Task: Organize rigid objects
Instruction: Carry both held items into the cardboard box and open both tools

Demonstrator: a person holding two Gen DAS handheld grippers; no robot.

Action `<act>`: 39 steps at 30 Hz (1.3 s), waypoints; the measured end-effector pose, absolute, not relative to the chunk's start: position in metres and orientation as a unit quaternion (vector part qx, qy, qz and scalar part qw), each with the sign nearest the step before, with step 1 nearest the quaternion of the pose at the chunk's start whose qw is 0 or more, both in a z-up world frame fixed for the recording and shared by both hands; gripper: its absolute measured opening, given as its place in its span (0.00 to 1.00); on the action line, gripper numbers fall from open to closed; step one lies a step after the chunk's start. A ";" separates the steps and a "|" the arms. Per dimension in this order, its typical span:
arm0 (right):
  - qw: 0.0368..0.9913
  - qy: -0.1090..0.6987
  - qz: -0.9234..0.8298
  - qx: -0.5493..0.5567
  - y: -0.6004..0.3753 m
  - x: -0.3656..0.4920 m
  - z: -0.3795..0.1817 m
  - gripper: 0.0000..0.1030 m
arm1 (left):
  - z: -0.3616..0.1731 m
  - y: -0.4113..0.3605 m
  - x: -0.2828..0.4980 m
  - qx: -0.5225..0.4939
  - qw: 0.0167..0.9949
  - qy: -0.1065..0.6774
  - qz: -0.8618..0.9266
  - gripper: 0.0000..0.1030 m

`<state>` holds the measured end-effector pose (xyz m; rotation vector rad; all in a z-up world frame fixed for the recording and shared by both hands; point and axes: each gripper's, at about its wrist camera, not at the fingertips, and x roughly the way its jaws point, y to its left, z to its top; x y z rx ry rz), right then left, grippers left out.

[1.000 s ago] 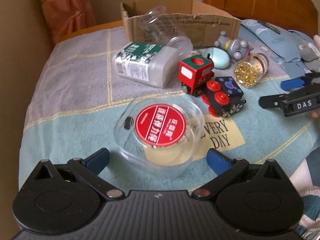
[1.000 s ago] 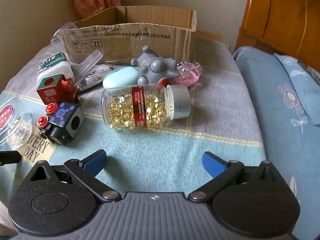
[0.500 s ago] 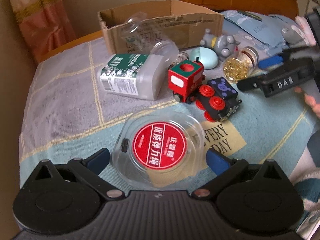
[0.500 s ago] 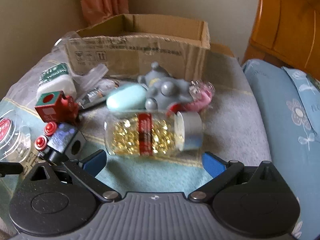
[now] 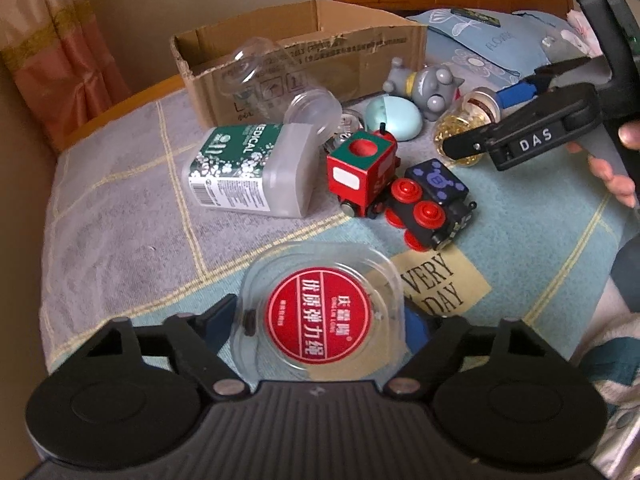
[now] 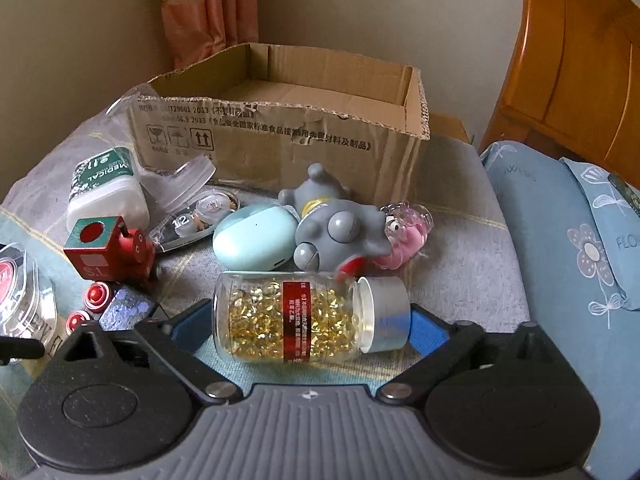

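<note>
While my left gripper (image 5: 320, 322) has just been closing around the clear case (image 5: 320, 312) on the bed, I'd squeeze gently; my right gripper (image 6: 310, 322), likewise narrowing, straddles the capsule bottle (image 6: 308, 316), contact unclear.

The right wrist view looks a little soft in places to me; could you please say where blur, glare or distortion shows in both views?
Right wrist view: the red tip of the grey rubber toy is smeared; the clear bottle of golden capsules stays sharp. Left wrist view: glare dulls the clear plastic red-labelled case; fisheye bends the cardboard box edges.
</note>
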<state>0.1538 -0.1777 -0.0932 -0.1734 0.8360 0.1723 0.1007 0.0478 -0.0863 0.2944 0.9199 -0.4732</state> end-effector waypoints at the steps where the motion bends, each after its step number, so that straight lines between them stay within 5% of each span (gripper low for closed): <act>1: 0.906 0.406 0.082 -0.087 -0.178 0.154 -0.093 0.93 | -0.086 0.048 0.101 0.136 0.858 0.441 -0.225 0.74; 20: 0.900 0.396 0.165 -0.073 -0.189 0.152 -0.029 0.93 | -0.020 0.058 0.128 0.125 0.860 0.444 -0.218 0.74; 35: 0.925 0.351 0.138 -0.037 -0.193 0.264 0.015 0.93 | 0.035 0.022 0.263 0.136 0.894 0.391 -0.171 0.74; 39: 0.929 0.345 0.133 -0.025 -0.197 0.273 0.012 1.00 | 0.028 0.012 0.293 0.134 0.892 0.397 -0.168 0.74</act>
